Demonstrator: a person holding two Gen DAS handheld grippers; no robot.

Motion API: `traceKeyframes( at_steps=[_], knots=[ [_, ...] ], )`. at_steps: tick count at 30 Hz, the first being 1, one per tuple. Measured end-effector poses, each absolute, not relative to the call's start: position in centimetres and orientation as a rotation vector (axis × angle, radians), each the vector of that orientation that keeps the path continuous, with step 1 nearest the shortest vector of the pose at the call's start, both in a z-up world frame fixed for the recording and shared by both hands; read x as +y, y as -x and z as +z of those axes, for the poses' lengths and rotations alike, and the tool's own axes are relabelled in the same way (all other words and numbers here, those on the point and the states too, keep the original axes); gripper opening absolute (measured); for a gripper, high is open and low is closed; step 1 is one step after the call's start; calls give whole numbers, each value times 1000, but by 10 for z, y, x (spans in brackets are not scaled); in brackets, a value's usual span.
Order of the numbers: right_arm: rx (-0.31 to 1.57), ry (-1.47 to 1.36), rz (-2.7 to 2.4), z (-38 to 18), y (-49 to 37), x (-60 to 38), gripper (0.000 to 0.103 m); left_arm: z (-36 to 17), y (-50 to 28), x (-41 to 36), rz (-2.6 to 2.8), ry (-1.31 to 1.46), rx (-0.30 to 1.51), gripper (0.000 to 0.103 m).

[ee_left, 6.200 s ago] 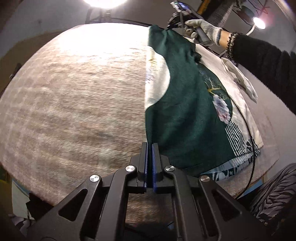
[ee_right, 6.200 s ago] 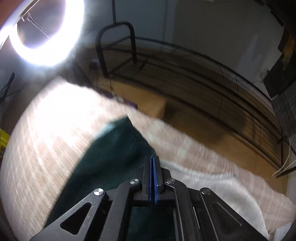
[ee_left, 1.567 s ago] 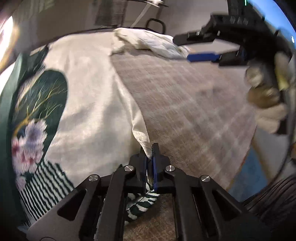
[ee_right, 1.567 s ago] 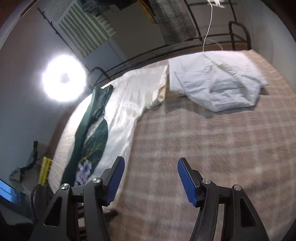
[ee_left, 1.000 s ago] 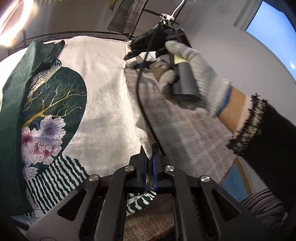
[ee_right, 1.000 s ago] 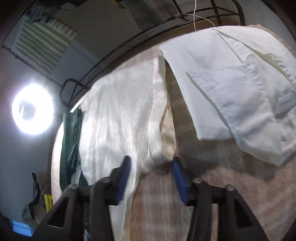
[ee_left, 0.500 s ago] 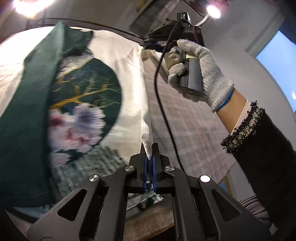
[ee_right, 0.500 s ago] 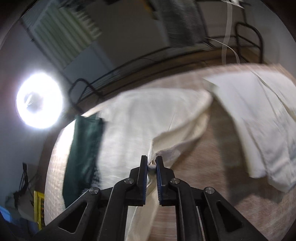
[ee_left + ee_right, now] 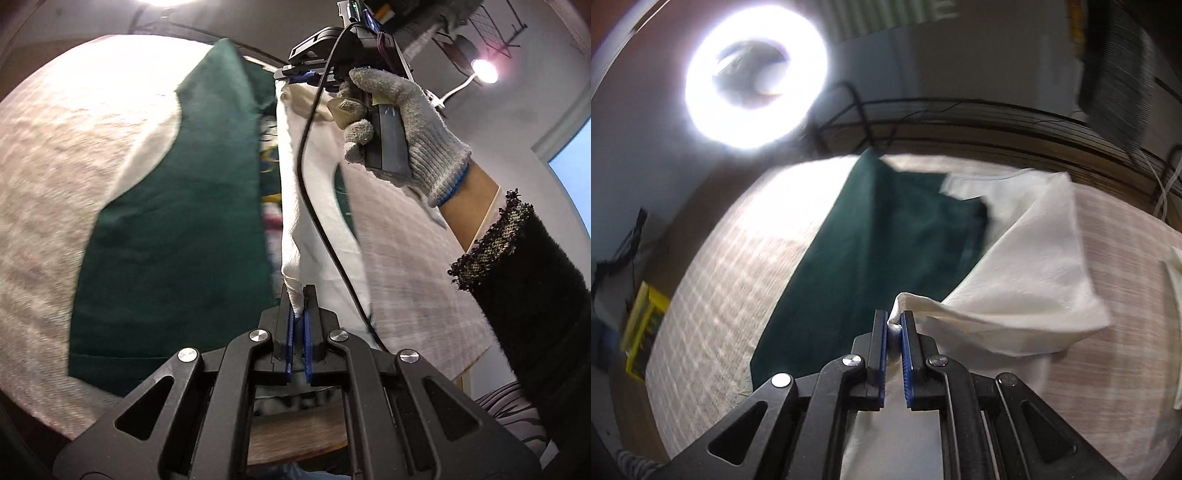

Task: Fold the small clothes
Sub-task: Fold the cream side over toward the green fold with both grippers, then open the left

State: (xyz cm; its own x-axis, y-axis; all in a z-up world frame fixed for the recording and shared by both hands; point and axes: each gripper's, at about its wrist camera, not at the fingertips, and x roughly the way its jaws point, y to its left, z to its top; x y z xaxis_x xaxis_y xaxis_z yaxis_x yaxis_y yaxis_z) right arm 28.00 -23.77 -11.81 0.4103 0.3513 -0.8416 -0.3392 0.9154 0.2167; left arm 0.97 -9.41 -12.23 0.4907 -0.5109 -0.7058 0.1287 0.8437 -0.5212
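Cream, crinkled cloth with a dark green panel, the small garment (image 9: 173, 236) lies partly folded on a beige plaid-woven bed cover (image 9: 55, 155). Its cream edge is lifted in a taut ridge between two grippers. The left gripper (image 9: 298, 295) has its blue-padded fingers pinched on the near corner. The right gripper (image 9: 894, 325), held by a grey knit-gloved hand (image 9: 402, 122), has just closed on the far corner; a second ago its fingers stood apart around that edge. A ring light (image 9: 755, 77) glares behind.
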Motion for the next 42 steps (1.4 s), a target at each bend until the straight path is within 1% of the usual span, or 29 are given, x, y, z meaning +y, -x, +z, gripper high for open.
traceKeyframes(
  at_steps=[5, 7, 8, 10, 11, 12, 13, 14, 16, 18, 20, 22, 28, 31, 32, 33, 35, 36, 42],
  knots=[
    [1093, 27, 442, -137, -284, -214, 4, -129, -9, -83, -359, 411, 1006, 2],
    [1125, 27, 448, -147, -287, -208, 7, -129, -6, -83, -355, 398, 1029, 2],
    [1135, 19, 454, -148, -287, -204, 13, -129, -5, -81, -355, 401, 1034, 2],
    [1161, 1, 486, -153, -288, -205, 34, -127, -2, -77, -344, 398, 1045, 3],
    [1167, -7, 498, -153, -289, -206, 47, -126, -3, -75, -352, 398, 1051, 8],
    [1170, -21, 525, -149, -287, -210, 50, -124, -1, -73, -356, 399, 1057, 18],
    [1169, -40, 551, -144, -286, -217, 50, -121, 3, -68, -355, 398, 1060, 25],
    [1164, -57, 569, -139, -284, -220, 50, -119, 5, -65, -356, 399, 1056, 36],
    [1121, -111, 592, -121, -281, -244, 51, -112, 13, -56, -358, 395, 1026, 38],
    [1079, -151, 545, -106, -280, -273, 61, -106, 18, -51, -360, 376, 1004, 38],
    [1046, -208, 467, -99, -285, -306, 62, -104, 19, -44, -341, 363, 982, 38],
    [1044, -235, 334, -104, -297, -337, 63, -102, 16, -33, -315, 386, 958, 38],
    [1110, -314, 223, -135, -332, -368, 63, -109, 11, -6, -235, 468, 953, 38],
    [1157, -308, 219, -149, -346, -361, 60, -107, 14, 2, -215, 501, 956, 38],
    [1172, -307, 222, -154, -348, -361, 48, -106, 15, 3, -210, 503, 953, 38],
    [1190, -312, 231, -159, -351, -359, 22, -105, 16, 4, -205, 506, 950, 38],
    [1213, -343, 267, -161, -355, -355, 9, -103, 19, 7, -194, 515, 942, 38],
    [1196, -338, 279, -155, -354, -353, 4, -103, 21, 9, -191, 523, 939, 38],
    [1119, -318, 376, -103, -362, -319, 3, -106, 19, 22, -175, 580, 931, 38]
  ],
)
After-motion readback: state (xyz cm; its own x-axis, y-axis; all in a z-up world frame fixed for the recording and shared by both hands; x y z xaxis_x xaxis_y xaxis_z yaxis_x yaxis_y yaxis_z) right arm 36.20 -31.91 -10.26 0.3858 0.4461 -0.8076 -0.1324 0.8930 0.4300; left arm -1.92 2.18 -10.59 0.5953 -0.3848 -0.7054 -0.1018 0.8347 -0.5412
